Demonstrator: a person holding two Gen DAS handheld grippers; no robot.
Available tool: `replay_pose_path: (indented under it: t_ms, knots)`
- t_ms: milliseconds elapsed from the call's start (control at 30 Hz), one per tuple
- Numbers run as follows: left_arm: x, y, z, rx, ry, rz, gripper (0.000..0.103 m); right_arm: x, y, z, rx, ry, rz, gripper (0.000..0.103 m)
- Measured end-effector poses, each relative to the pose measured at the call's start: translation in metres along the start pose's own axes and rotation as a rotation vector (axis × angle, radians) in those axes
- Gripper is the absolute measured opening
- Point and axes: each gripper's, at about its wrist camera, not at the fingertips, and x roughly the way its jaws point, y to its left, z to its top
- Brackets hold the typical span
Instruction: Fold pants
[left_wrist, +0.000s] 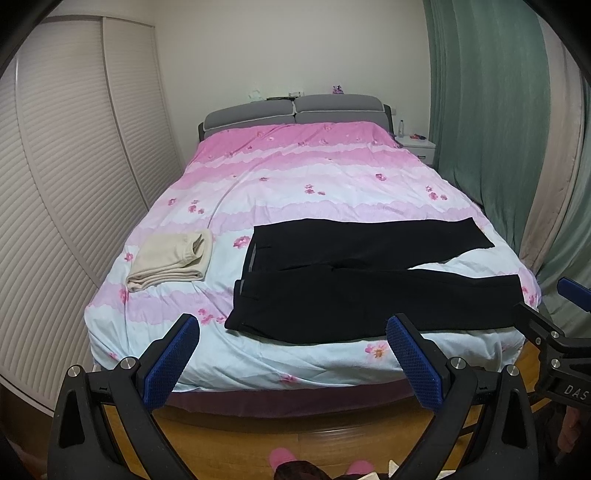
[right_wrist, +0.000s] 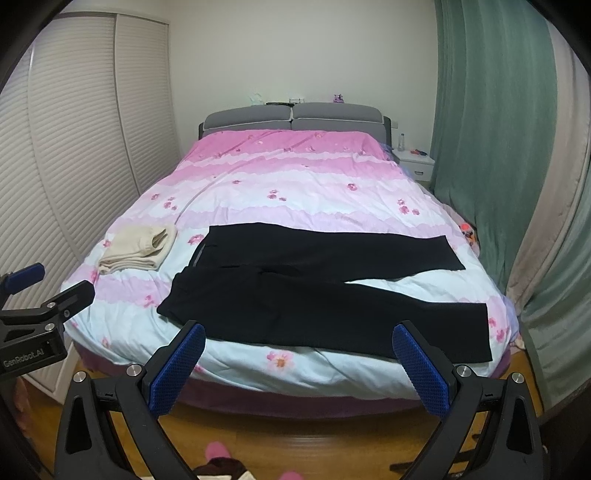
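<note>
Lying flat on the bed (left_wrist: 258, 177) — black pants (left_wrist: 354, 291), legs spread apart.

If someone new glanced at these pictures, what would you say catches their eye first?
Probably the black pants spread flat across the near end of the bed, dark against its pink flowered cover, waist to the left and legs parted to the right. Left of them lies a folded cream garment. Both the left gripper and the right gripper are open, short of the bed.
</note>
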Motion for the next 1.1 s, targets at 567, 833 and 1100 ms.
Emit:
replay_pose_path:
  t_ms: [567,833,1100]
  knots:
    - [-0.0002,-0.0013,0.0023,0.010,0.003,-0.017,0.103,0.0016,0.0034,0.0008,-0.002,0.005,0.001,0.102]
    - [0.0009,-0.0042,0.0040,0.017,0.004,-0.020,0.103,0.0025,0.0016,0.0016,0.000,0.005,0.000,0.102]
    - [0.0010,-0.0069,0.0039,0.017,0.005,-0.024,0.103,0.0027,-0.0046,0.0004,0.010,0.007,-0.002,0.102]
